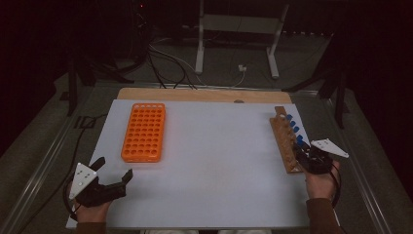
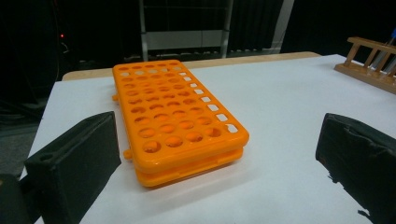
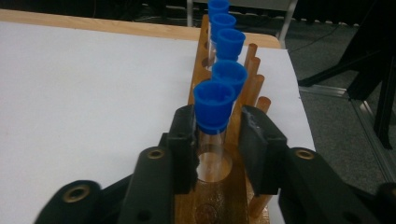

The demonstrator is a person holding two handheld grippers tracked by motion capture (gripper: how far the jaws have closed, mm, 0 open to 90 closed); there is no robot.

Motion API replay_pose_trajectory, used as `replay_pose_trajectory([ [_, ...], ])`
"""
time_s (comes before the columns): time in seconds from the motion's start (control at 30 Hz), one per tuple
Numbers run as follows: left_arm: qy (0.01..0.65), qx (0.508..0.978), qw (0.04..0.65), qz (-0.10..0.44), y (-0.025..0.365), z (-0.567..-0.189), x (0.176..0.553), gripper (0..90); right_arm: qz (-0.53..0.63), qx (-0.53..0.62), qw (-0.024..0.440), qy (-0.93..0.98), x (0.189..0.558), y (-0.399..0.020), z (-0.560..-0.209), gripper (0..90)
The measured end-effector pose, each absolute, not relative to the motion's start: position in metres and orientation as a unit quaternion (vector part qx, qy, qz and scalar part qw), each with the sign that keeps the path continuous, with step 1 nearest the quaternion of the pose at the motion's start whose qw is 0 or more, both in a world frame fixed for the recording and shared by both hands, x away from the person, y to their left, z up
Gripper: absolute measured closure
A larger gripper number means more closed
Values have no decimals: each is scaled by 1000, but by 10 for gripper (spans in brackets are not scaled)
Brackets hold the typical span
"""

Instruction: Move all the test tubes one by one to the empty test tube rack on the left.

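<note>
**Right claw around the nearest blue-capped tube in the wooden rack**

The surface (image 1: 204, 185) is a flat white sheet on a wooden board. A wooden rack (image 1: 285, 141), made of a slat with round holes and thin dowels, lies along the right edge of the surface. It holds a row of clear tubes with blue, slightly flared caps. The right claw (image 3: 217, 140) is at the near end of this rack. Its two black jaws stand on both sides of the nearest tube (image 3: 214, 109), just under the cap; the left pad touches the glass, while a narrow gap shows at the right pad, so a firm grip cannot be confirmed. The right gripper view also shows the round hole that this tube stands in and the grain of the wood.

An orange plastic rack (image 1: 144, 131), rectangular with rounded corners and many round holes, lies near the far left corner of the surface. All of its holes that show are empty. The left claw (image 1: 114, 168) is at the near left corner with its jaws spread wide and nothing between them. In the left gripper view, the orange rack appears as two stacked plates with square slots along one side.
</note>
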State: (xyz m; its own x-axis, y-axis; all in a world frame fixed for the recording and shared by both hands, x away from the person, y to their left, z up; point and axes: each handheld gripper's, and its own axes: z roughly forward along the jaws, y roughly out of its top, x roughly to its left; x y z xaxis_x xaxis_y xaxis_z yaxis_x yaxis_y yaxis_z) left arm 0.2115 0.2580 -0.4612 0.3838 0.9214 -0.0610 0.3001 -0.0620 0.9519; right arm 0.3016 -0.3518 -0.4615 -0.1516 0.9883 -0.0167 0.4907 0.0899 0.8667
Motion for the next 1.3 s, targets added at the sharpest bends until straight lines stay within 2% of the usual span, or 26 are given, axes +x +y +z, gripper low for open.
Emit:
replay_pose_trajectory([
  [0.13, 462, 661, 505, 308, 258, -461, 212, 6, 377, 562, 332, 657, 302, -351, -462, 706],
  [0.27, 462, 661, 505, 307, 258, -461, 211, 6, 379, 567, 331, 652, 303, -352, -463, 678],
  [0.4, 462, 661, 505, 307, 258, -461, 211, 6, 381, 562, 331, 655, 303, -350, -463, 756],
  [0.87, 462, 662, 504, 307, 257, -461, 212, 6, 401, 564, 338, 637, 299, -354, -455, 766],
  [1.3, 460, 668, 502, 301, 256, -463, 213, 6, 434, 542, 363, 622, 290, -354, -422, 767],
])
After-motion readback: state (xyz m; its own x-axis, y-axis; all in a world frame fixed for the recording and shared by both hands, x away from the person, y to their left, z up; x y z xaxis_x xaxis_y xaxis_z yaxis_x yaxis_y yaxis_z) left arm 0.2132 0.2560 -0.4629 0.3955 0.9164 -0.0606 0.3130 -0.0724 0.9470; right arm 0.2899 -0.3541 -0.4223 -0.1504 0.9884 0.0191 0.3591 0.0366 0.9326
